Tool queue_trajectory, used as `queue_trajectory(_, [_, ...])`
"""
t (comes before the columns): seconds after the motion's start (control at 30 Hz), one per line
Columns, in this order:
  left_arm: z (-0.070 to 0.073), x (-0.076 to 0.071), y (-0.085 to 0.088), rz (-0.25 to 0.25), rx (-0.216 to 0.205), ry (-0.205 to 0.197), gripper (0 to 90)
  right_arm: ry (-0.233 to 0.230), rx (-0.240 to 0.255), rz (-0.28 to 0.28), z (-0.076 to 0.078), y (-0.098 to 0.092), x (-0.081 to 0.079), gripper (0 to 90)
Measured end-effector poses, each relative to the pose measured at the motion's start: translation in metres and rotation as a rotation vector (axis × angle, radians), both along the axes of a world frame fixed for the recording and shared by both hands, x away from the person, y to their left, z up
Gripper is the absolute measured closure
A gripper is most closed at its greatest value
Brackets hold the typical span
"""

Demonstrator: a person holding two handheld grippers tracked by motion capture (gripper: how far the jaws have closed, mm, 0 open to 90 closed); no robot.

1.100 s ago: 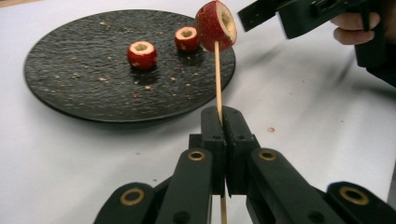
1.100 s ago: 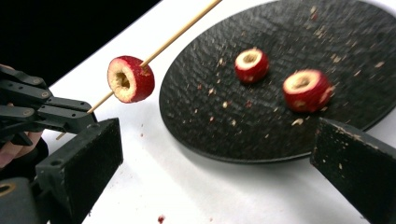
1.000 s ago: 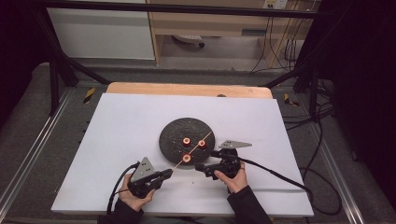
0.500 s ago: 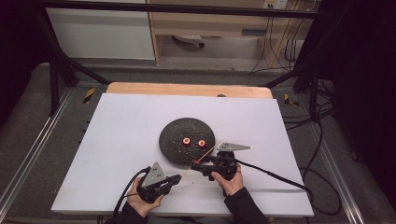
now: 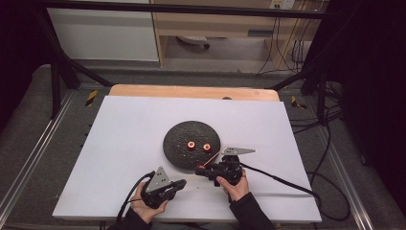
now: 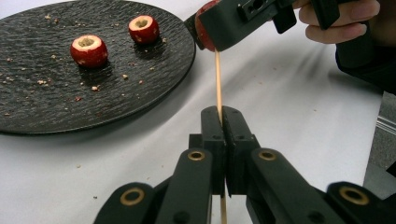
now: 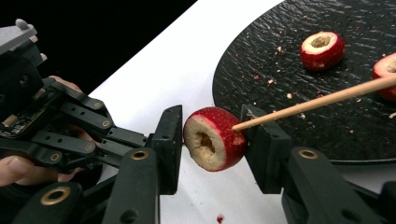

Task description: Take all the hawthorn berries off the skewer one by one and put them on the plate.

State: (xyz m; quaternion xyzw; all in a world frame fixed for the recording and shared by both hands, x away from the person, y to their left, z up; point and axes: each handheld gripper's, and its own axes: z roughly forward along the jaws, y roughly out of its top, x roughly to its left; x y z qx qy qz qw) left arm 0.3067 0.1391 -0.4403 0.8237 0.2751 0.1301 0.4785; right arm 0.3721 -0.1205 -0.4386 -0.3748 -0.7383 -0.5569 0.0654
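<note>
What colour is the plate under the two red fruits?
The plate is black with a rough, slate-like texture, clearest in the left gripper view.

High view: looks forward and down from above the person's side, far off, with the white table (image 5: 119,143) mid-frame.
Left gripper view: rides low and close, facing along its jaws; black plate (image 6: 56,107) at upper left.
Right gripper view: equally close and low; black plate (image 7: 327,121) at upper right.
Shared: all three take in the plate and the wooden skewer (image 6: 217,79).
</note>
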Motion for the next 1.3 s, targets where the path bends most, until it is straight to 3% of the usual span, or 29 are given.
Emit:
queue_trajectory(0.27, [0.001,-0.001,0.001,-0.004,-0.007,-0.005,88.4,-0.03,-0.008,-0.027,0.009,-0.008,0.001,61.9])
queue_trajectory(0.67, [0.001,-0.002,-0.001,-0.026,-0.006,-0.006,88.4,-0.061,0.015,-0.14,0.022,-0.047,0.01,62.0])
queue_trajectory(1.3, [0.0,-0.003,-0.001,-0.046,0.002,-0.004,88.4,-0.091,0.033,-0.28,0.034,-0.093,0.022,62.4])
